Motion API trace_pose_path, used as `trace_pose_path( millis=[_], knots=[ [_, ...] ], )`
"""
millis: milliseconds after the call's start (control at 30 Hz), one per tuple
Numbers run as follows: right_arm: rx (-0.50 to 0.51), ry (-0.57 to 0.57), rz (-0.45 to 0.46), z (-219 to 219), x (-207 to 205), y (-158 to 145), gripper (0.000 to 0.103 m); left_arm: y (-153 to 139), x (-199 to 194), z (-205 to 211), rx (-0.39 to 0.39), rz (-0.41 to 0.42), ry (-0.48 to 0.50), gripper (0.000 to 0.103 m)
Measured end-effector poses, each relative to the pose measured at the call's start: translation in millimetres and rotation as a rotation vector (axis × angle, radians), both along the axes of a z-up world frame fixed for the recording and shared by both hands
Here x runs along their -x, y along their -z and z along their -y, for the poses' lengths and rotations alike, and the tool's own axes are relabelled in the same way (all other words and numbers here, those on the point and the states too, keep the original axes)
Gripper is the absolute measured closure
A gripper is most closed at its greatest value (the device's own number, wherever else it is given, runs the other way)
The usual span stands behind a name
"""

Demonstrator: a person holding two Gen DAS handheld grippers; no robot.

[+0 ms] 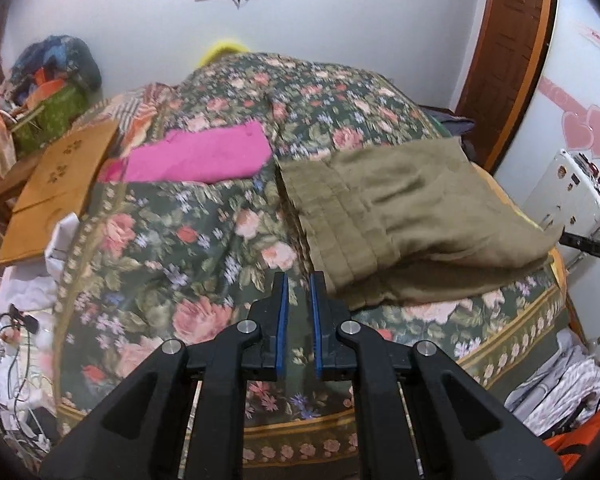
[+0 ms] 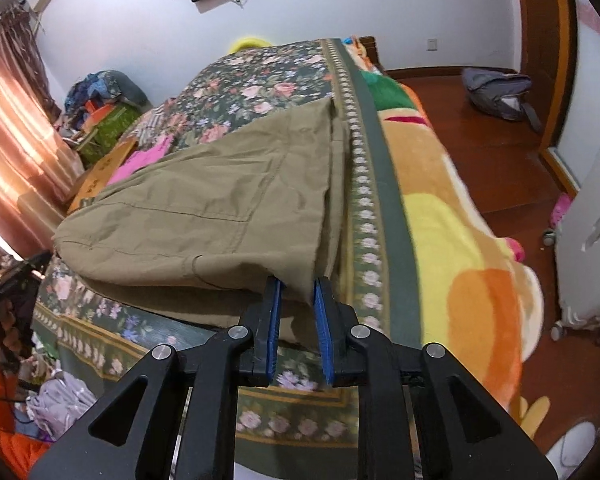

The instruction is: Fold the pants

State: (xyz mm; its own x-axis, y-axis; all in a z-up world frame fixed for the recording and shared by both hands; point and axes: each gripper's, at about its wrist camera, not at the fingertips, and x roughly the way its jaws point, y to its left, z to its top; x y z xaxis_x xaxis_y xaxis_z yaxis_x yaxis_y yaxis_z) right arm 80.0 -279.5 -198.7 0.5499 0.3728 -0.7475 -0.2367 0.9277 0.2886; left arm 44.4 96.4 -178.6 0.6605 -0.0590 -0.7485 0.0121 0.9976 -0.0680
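Olive-green pants (image 1: 400, 200) lie folded over on the floral bedspread (image 1: 172, 248), near its front right corner. My left gripper (image 1: 299, 280) hovers just left of the pants' ribbed waistband edge. Its blue pads stand almost together with only bedspread showing in the thin gap. In the right wrist view the pants (image 2: 204, 208) spread out ahead. Their near corner hangs between the pads of my right gripper (image 2: 296, 284), whose jaws stand a little apart and do not pinch the cloth.
A pink cloth (image 1: 200, 158) and a wooden board (image 1: 60, 184) lie at the bed's far left. A cartoon blanket (image 2: 460, 240) covers the bed's right side. A grey backpack (image 2: 496, 92) and a white suitcase (image 2: 592, 240) stand on the wooden floor. Clothes (image 1: 560, 392) are piled beside the bed.
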Motion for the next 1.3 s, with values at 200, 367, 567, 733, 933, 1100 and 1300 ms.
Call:
trace_pose_path(
  millis=[200, 367, 567, 733, 933, 1100, 1300],
  knots=[
    [0.013, 0.058, 0.055, 12, 5, -25, 0.086, -23, -13, 14, 0.016, 0.032, 0.024, 0.092],
    [-0.023, 0.030, 0.104, 2, 4, -39, 0.084, -19, -29, 39, 0.043, 0.018, 0.077, 0.084],
    [-0.001, -0.048, 0.022, -29, -8, -6, 0.084, 6, -38, 60, 0.047, -0.041, 0.110, 0.082],
    [0.007, -0.064, -0.072, -38, -14, 29, 0.084, 27, -41, 65, 0.047, -0.083, 0.115, 0.080],
    [0.016, -0.072, -0.065, -34, -15, 19, 0.084, 16, -44, 66, 0.020, -0.072, 0.123, 0.073],
    [0.010, -0.058, -0.022, -29, -25, 2, 0.081, -8, -55, 50, 0.033, -0.018, 0.080, 0.056],
    [0.028, -0.046, 0.045, -25, -53, -17, 0.076, -26, -88, 27, -0.014, 0.034, 0.017, 0.048]
  ],
)
